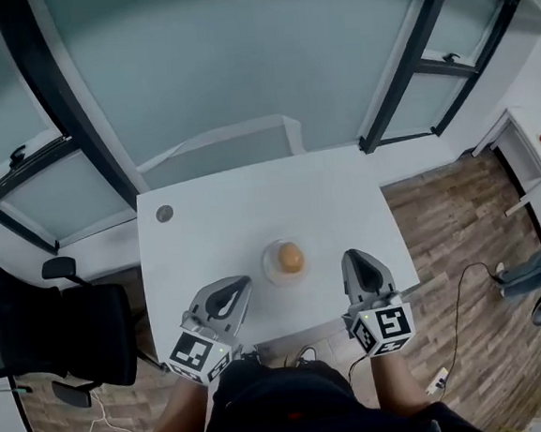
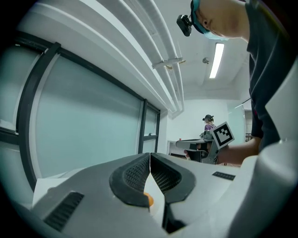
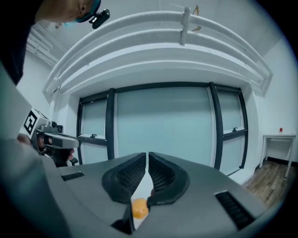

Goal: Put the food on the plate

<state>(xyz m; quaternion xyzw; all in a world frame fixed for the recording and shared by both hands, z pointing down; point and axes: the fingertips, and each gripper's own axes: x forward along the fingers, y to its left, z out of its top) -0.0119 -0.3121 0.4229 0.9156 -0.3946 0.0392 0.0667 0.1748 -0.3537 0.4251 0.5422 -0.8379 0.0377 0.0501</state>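
An orange round piece of food point(image 1: 290, 257) lies on a small clear plate point(image 1: 272, 272) near the front middle of the white table point(image 1: 251, 203). My left gripper point(image 1: 241, 281) hovers just left of the plate and my right gripper point(image 1: 353, 254) just right of it, both near the table's front edge. Each has its jaws together with nothing between them. In the left gripper view the left gripper point(image 2: 150, 155) shows the food point(image 2: 148, 200) through the gap behind its tips. The right gripper point(image 3: 147, 154) likewise frames the food point(image 3: 139, 208) low between its fingers.
A black office chair point(image 1: 55, 337) stands left of the table. A round grommet point(image 1: 164, 213) sits at the table's far left corner. Glass walls with black frames rise behind. A cable point(image 1: 462, 306) trails over the wooden floor on the right. A person point(image 2: 208, 122) stands far off.
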